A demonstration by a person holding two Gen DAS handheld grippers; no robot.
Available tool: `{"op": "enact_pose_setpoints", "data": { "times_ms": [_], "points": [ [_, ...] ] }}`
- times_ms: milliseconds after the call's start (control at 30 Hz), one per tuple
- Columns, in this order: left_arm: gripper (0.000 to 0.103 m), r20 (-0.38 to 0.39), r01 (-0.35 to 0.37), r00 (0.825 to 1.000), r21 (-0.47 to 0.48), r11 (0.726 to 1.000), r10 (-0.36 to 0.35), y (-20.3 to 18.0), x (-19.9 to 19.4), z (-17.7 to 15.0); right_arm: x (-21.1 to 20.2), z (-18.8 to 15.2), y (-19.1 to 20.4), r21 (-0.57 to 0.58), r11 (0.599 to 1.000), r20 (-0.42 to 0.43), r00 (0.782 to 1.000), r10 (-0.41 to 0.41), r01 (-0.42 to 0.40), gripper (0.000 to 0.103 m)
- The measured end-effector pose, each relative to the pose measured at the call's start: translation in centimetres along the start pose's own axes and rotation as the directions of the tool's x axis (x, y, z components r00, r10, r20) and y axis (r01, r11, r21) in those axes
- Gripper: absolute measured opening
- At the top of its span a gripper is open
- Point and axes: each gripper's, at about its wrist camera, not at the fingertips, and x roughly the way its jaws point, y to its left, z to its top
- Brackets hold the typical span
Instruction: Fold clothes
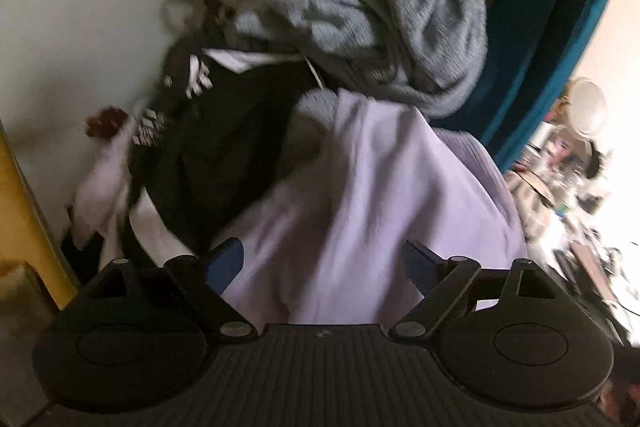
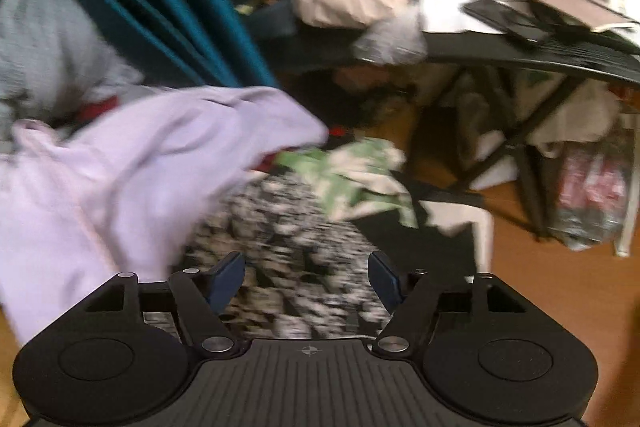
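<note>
Both your grippers are released, jaws spread, gripping nothing. The lilac garment (image 1: 360,187) lies directly ahead of your left gripper (image 1: 324,265), running away toward the grey knit (image 1: 400,27); your right gripper (image 2: 306,279) hovers beside it, over patterned cloth (image 2: 280,227)

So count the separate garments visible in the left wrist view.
3 at least: a fuzzy grey knit sweater at the top, a black garment with white stripes on the left, a lilac cotton garment nearest the gripper. White fabric peeks beneath; more may be hidden.
</note>
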Motion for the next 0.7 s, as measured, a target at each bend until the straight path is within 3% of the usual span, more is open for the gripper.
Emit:
{"op": "enact_pose_setpoints", "data": {
  "times_ms": [167,300,400,533,700],
  "points": [
    [0.090,0.058,-0.045,0.997,-0.044,0.998,0.048,1.5,-0.1,2.3,-1.6,0.3,-3.8,0.073,0.993,0.057,0.994,-0.094,0.090,0.073],
    [0.090,0.030,-0.163,0.986,-0.049,0.985,0.164,4.3,0.5,2.2,-2.4,0.1,-7.9,0.164,0.973,0.077,0.981,-0.180,0.165,0.073],
    [0.090,-0.010,-0.186,0.983,-0.044,0.982,0.185,5.1,1.9,1.8,-1.6,-0.3,-9.2,0.193,0.966,0.060,0.981,-0.185,0.170,0.073],
    [0.090,-0.038,-0.130,0.991,-0.003,0.992,0.130,3.2,4.2,1.6,0.9,-1.0,-7.7,0.151,0.978,0.028,0.988,-0.151,0.146,0.073],
    [0.090,-0.096,0.031,0.995,0.080,0.996,-0.023,-1.6,7.3,2.7,4.5,-1.1,-1.6,0.036,0.997,0.019,0.997,-0.075,0.074,0.076]
  ]
}}
